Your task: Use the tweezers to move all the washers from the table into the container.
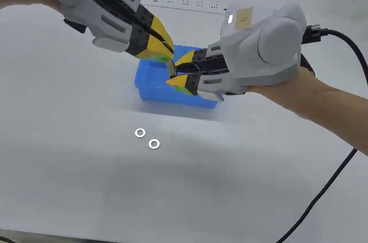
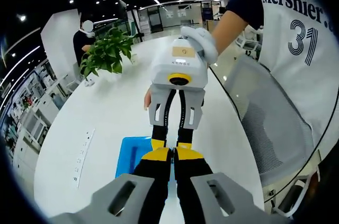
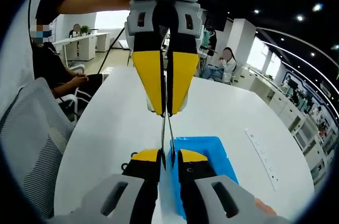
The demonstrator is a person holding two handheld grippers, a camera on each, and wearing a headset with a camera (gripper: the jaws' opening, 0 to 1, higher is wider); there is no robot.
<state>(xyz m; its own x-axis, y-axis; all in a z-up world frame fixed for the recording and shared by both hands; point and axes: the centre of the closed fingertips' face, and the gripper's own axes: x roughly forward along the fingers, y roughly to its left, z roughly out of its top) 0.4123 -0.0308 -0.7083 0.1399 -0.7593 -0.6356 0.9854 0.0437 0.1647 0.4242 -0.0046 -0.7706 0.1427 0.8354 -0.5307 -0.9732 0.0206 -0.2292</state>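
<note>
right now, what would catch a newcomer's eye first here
Two grippers meet tip to tip over the blue container. The left gripper clamps the tweezers, whose tips dip between the jaws of the right gripper. Two washers lie on the white table, in front of the container.

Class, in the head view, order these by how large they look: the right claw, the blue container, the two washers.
1. right claw, though it sits nearest the camera
2. blue container, partly covered
3. left washer and right washer: alike, so tied
</note>
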